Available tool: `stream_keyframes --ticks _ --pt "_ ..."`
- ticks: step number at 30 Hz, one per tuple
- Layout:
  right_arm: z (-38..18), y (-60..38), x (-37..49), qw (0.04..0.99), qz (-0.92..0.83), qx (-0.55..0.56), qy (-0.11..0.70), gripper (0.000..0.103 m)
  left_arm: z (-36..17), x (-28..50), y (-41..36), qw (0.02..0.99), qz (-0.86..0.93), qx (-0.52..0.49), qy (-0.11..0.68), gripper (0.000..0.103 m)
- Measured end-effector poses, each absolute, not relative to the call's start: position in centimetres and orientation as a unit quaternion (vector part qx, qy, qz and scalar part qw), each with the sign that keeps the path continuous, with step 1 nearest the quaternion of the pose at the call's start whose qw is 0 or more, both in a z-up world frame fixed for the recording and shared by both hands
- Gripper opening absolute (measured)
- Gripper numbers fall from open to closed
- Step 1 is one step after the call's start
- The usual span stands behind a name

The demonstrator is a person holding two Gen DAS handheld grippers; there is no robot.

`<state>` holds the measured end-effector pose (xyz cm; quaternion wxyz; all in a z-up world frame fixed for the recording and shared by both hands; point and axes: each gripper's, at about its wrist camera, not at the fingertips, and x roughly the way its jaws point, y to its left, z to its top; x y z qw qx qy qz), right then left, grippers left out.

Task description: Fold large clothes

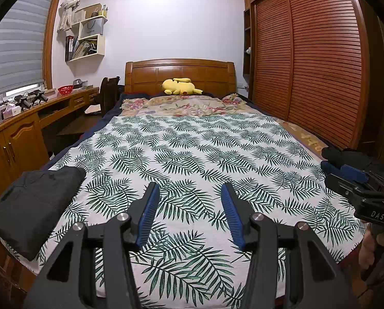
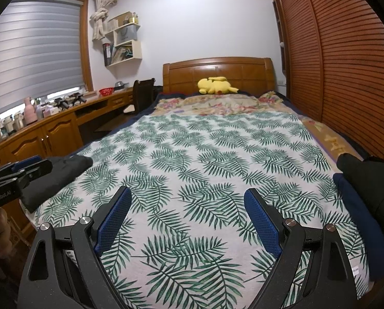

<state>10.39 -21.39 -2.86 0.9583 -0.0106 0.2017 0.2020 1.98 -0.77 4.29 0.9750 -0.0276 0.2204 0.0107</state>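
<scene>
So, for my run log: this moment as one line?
left gripper open, empty | right gripper open, empty | folded dark garment left | unfolded pile right

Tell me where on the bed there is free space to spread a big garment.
The leaf-print sheet is bare across its middle, from the floral blanket down to both grippers. Crowded spots: the folded dark garment at the near left corner, and the black and blue clothes pile at the near right edge.

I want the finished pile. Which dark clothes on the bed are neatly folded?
The dark grey garment at the bed's left edge lies flat and squared; the black and navy clothes at the right are heaped.
</scene>
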Motion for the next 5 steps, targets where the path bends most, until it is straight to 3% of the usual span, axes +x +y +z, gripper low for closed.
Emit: stream_keyframes --ticks 5 --pt "-2.81 -21.38 10.38 0.958 0.202 -0.01 0.202 0.09 4.29 1.98 -0.82 0.975 0.011 -0.028 0.221 0.05"
